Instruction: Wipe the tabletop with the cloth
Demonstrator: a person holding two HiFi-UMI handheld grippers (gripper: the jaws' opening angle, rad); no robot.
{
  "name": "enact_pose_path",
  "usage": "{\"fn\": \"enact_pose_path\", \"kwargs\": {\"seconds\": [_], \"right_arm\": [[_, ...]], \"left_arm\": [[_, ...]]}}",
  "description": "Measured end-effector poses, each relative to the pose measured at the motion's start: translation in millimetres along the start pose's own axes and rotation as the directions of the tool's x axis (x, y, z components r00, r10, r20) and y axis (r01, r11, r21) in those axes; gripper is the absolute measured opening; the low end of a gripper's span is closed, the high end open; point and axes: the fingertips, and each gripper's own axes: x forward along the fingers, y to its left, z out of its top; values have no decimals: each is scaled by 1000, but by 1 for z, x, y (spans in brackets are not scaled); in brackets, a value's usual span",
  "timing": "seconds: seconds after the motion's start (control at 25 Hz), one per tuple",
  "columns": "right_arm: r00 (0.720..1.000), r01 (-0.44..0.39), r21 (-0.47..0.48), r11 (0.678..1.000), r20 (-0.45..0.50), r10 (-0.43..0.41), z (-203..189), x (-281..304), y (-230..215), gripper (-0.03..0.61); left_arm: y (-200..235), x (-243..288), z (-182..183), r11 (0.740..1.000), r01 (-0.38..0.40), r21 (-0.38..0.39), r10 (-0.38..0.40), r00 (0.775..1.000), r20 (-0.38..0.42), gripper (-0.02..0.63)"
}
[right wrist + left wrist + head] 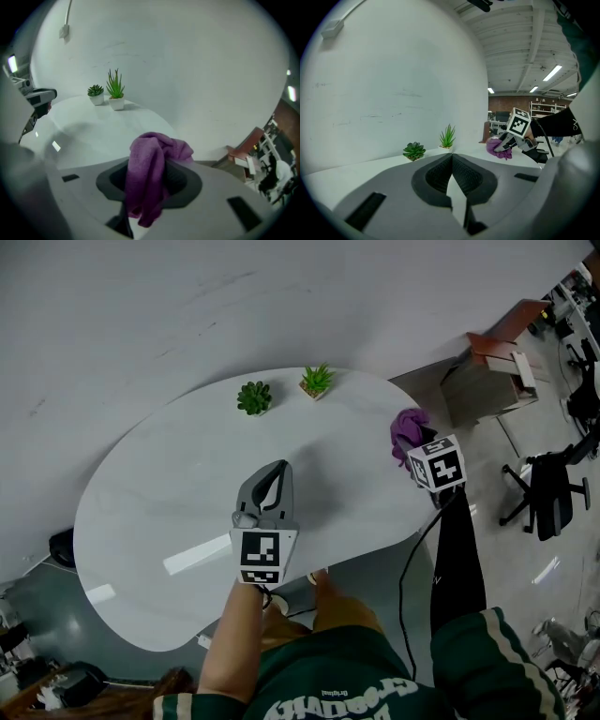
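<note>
The white, rounded tabletop filled most of the space in front of the person, bare over nearly all its surface and set against a pale wall. The right claw hung over its far right edge, clamped on the purple cloth, which bunched between the jaws and spilled over them in a loose wad. Whether the cloth touched the surface there I could not quite make out; it looked slightly raised. The wiping seemed hardly begun. To do it well, I reckoned the cloth wanted pressing down so its loose part spread flat. Then it could be drawn in long overlapping passes from that edge towards the left, the grip firm enough that the wad did not slip out. The left claw hovered above the middle of the tabletop, jaws pressed together on nothing, right in the likely path; it would need lifting aside. Near the back edge stood 2 small potted plants, close beside each other and well apart from the cloth; passes there would mean going round them.
</note>
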Motion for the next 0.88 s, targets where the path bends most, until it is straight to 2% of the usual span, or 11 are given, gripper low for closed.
{"fn": "enact_pose_path", "kwargs": {"seconds": [0.04,0.16,0.36,0.52,0.88], "right_arm": [[1000,17,-6,1000,6,-17,1,0,-3,138],[999,34,-1,999,32,-34,2,1,-9,97],[996,16,63,998,88,-22,1,1,-10,94],[995,32,66,997,87,-38,2,1,-1,92],[996,-6,70,998,94,-1,18,7,61,91]], "left_arm": [[0,0,1,1000,0,1,0,1000,1,0],[3,1,0,1000,-3,0,3,1000,2,0],[16,-6,-2,999,-32,-36,32,999,8,0],[27,-16,-1,998,-55,-34,56,998,19,0],[74,-61,-14,991,-129,-43,130,991,29,0]]}}
